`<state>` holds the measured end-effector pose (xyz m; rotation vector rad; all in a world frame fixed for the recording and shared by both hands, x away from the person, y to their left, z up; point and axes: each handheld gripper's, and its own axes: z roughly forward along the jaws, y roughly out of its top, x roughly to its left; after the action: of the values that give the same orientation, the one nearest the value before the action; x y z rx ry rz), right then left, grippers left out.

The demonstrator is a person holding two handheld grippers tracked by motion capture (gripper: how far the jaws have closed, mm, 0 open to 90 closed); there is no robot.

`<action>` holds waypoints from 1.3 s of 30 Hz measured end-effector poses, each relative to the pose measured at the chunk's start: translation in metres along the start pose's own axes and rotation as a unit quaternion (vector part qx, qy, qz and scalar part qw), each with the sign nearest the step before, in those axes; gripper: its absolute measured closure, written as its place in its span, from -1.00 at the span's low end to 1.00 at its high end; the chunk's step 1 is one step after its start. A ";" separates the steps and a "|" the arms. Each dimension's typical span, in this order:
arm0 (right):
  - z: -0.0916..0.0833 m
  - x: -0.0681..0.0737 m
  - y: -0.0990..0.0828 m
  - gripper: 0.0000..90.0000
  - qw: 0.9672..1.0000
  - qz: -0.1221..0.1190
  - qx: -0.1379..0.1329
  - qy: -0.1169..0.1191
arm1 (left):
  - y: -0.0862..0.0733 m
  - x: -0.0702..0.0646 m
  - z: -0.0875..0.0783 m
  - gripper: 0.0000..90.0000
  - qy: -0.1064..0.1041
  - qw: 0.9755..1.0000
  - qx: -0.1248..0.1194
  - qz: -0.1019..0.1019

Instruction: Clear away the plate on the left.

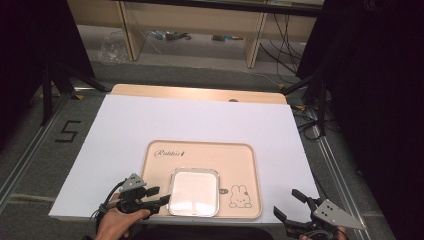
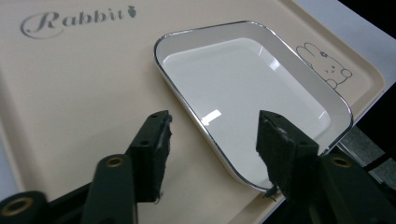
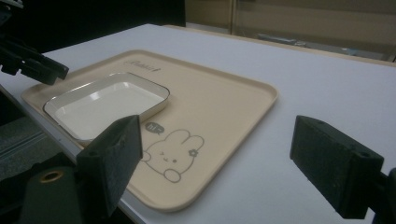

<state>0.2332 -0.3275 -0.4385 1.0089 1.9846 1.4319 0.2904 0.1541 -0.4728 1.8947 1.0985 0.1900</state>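
White sheet (image 1: 165, 120) covered the table, with dark floor and shelving beyond. On the sheet sat a beige tray (image 1: 200, 150), set toward the near edge, its long axis running left to right. A white dish (image 1: 194, 191) with a silvery rim lay flat in the tray's near half, left of the rabbit drawing (image 1: 240, 196) and just inside the near rim.

Left gripper (image 1: 159, 196) was at the dish's left edge. In the left gripper view its jaws stood released, parted, with nothing pressed between them; the dish's near-left rim (image 2: 205, 135) ran through the gap, one jaw over the tray floor and the other over the dish's corner. No pad visibly touched the rim.

Right gripper (image 1: 290, 202) hung off the tray's right end, near the table's front corner, jaws wide apart and empty, well apart from the dish.

Left hand (image 1: 117, 220) was much the nearer. Judged: any regrasp would come from the left, across the dish's short left side. Room was tight toward the near tray rim and table edge; open tray floor lay behind and to the left, bare sheet beyond.
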 end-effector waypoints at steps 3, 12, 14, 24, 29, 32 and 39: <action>0.000 0.000 0.000 -0.61 1.000 -0.002 -0.001 0.000 | 0.001 -0.002 -0.003 -0.21 0.009 1.000 -0.022 -0.004; -0.002 -0.002 0.001 -0.62 1.000 -0.010 0.010 -0.005 | 0.003 -0.003 -0.016 -0.39 0.027 0.997 -0.064 0.024; -0.002 -0.001 0.001 -0.62 1.000 -0.008 0.006 -0.004 | 0.003 -0.004 -0.018 -0.46 0.028 0.997 -0.070 0.028; -0.002 -0.001 0.001 -0.62 1.000 -0.010 0.010 -0.004 | 0.001 -0.005 -0.025 -0.66 0.022 0.994 -0.091 0.050; -0.002 -0.001 0.001 -0.63 1.000 -0.010 0.010 -0.004 | -0.002 -0.007 -0.030 -0.66 0.018 0.994 -0.092 0.057; 0.001 -0.001 0.000 -0.63 1.000 -0.005 0.000 0.003 | -0.005 -0.009 -0.030 -0.66 0.013 0.993 -0.099 0.055; 0.001 -0.001 0.000 -0.64 1.000 -0.007 -0.001 0.003 | -0.012 -0.015 -0.036 -0.66 0.005 0.992 -0.101 0.075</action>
<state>0.2340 -0.3276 -0.4388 0.9885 1.9912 1.4310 0.2555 0.1680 -0.4572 1.7942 0.9082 0.3820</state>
